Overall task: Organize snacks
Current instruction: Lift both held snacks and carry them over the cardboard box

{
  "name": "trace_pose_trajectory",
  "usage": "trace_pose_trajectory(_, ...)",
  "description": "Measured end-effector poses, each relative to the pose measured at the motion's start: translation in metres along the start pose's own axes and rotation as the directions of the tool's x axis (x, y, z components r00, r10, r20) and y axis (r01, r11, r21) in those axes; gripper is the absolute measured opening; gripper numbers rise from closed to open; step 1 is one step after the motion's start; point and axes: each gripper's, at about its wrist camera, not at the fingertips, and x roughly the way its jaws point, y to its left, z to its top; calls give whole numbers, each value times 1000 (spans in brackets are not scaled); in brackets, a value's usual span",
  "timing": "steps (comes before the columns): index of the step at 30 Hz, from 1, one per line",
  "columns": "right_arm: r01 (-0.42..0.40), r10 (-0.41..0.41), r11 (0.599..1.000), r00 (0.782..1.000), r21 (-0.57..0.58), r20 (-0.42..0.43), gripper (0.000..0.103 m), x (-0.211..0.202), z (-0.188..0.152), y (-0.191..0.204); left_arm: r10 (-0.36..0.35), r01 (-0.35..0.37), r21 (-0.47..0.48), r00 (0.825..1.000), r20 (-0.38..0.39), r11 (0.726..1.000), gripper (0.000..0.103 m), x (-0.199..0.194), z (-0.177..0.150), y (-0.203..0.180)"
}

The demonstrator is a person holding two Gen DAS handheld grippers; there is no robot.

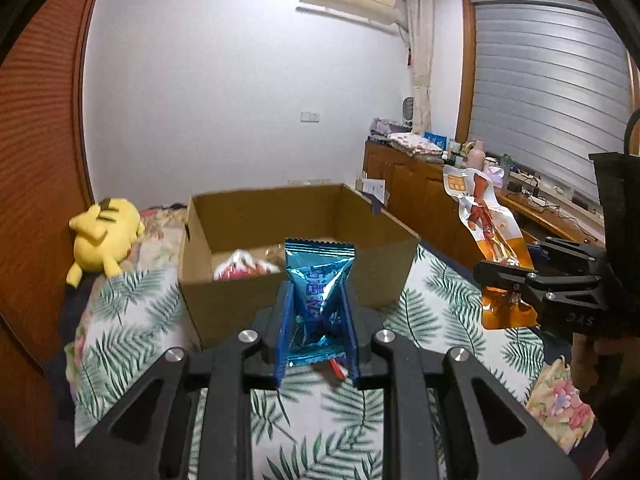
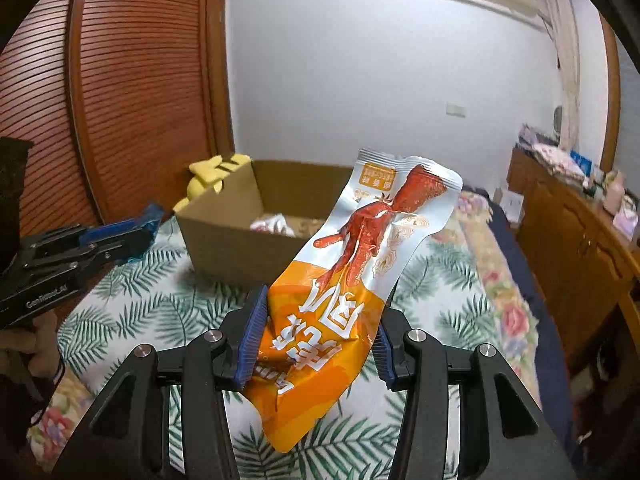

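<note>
My left gripper (image 1: 316, 324) is shut on a shiny blue snack packet (image 1: 318, 280) and holds it above the bed, just short of an open cardboard box (image 1: 224, 292). The box holds a red and white packet (image 1: 244, 268). My right gripper (image 2: 316, 332) is shut on a long orange and white snack pouch (image 2: 352, 276), held above the bed in front of the box (image 2: 224, 240). The right gripper with the pouch (image 1: 492, 232) shows in the left wrist view at the right; the left gripper (image 2: 132, 236) shows in the right wrist view at the left.
The box stands on a bed with a leaf-print cover (image 1: 132, 320). A yellow plush toy (image 1: 102, 236) lies left of the box. A wooden cabinet (image 2: 568, 240) with clutter on top runs along the right. A slatted wooden wardrobe (image 2: 120, 92) is on the left.
</note>
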Motion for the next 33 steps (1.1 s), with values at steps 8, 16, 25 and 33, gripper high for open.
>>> trace_pose_trajectory(8,10,-8,999,1000,-54,29,48,16,25,1,-4,2,54,999,32,999,21,26,34,6)
trace_pose_trajectory(16,-2,4,997,1000,-77,28,48,56,47,-8,6,-7,55,1000,21,998,21,77,48,28)
trace_pose_trajectory(25,-9,10,992,1000,-127,11,48,108,71,-5,4,-4,14,1000,9,1000,21,133,56,51)
trace_pose_trajectory(33,-22,22,991,1000,-135,-3,48,148,78,-11,27,-26,34,999,-30,999,21,164,50,58)
